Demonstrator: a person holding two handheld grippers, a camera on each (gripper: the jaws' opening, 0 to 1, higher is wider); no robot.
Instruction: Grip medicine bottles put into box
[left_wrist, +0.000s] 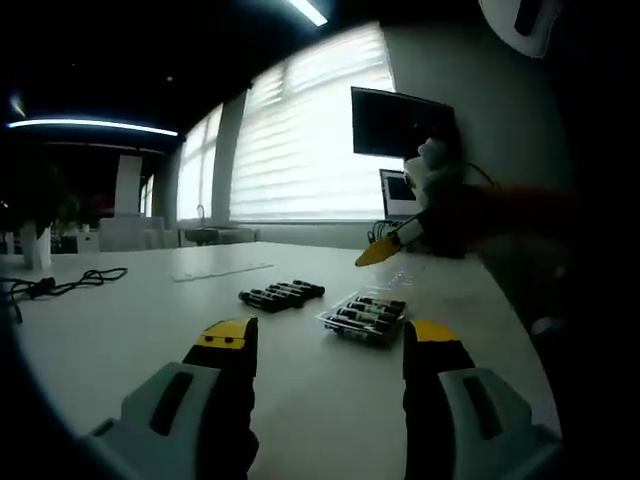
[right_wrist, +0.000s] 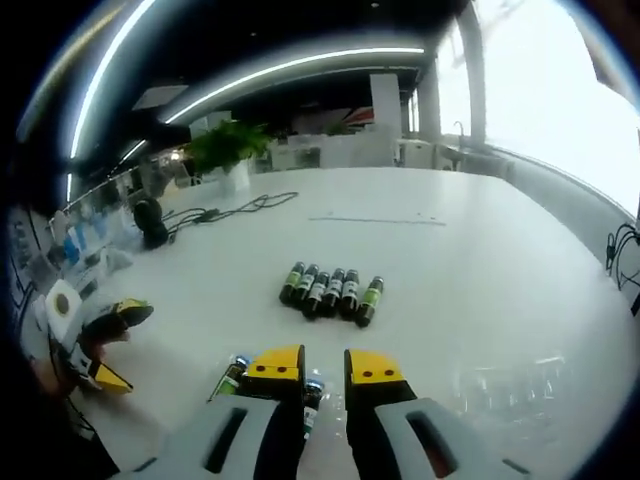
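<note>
Several dark medicine bottles (left_wrist: 282, 294) lie side by side, loose on the white table (left_wrist: 120, 330). Right of them stands a clear box (left_wrist: 363, 315) with bottles in it. My left gripper (left_wrist: 328, 340) hovers short of both, jaws wide open and empty. My right gripper (left_wrist: 385, 248) reaches in from the back right, above the box. In the right gripper view the loose bottles (right_wrist: 330, 290) lie ahead. My right gripper (right_wrist: 324, 368) holds its jaws a narrow gap apart, with nothing gripped. Boxed bottles (right_wrist: 232, 375) show below and beside them.
A clear lid-like sheet (right_wrist: 505, 385) lies right of the right jaws. Black cables (right_wrist: 235, 207) and a potted plant (right_wrist: 232, 150) sit at the table's far side. A laptop (left_wrist: 398, 192) and a monitor (left_wrist: 400, 122) stand by the window. The left gripper (right_wrist: 105, 335) shows at the left.
</note>
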